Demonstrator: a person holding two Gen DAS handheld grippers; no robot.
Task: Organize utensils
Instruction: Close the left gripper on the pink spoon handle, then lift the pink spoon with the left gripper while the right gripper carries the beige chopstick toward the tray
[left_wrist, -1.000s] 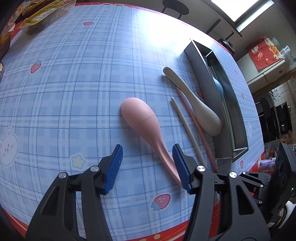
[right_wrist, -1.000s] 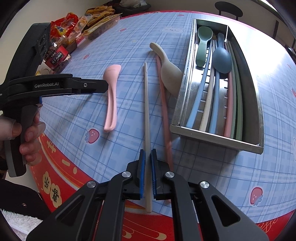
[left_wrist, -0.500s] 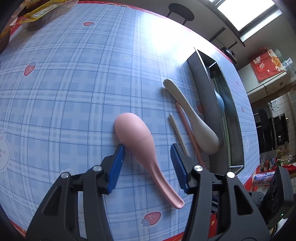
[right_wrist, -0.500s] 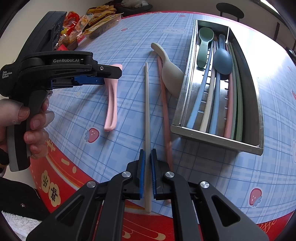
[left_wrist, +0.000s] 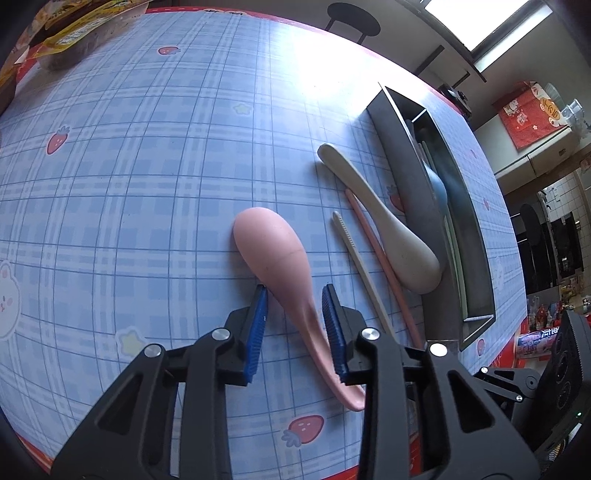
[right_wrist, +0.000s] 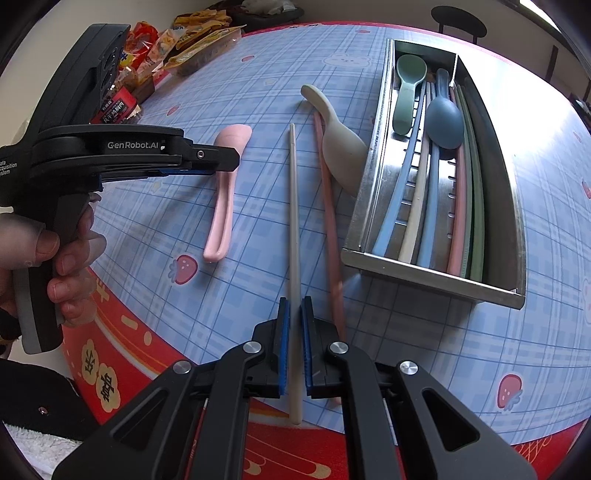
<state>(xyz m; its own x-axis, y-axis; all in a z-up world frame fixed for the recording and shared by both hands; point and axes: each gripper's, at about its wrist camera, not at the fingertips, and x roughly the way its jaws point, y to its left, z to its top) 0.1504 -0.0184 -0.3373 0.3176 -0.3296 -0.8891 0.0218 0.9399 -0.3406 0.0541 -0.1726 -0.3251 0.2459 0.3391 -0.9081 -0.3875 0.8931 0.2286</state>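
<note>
Pink spoon (left_wrist: 280, 266) lies flat beside white chopstick (right_wrist: 293, 236).

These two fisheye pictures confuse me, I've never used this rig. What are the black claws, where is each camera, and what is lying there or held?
No robot arm here: a person holds a two-finger gripper in each hand, and each gripper carries a camera looking along its fingers.

The left wrist view shows the left gripper, its jaws closing around the handle of the pink spoon, which lies on the blue checked tablecloth; the pads do not yet press it.

The right wrist view shows the right gripper shut on the white chopstick. Beside it lie a pink chopstick and a beige spoon, next to the metal tray already holding spoons and chopsticks. At that view's left, a hand grips the other tool.
</note>
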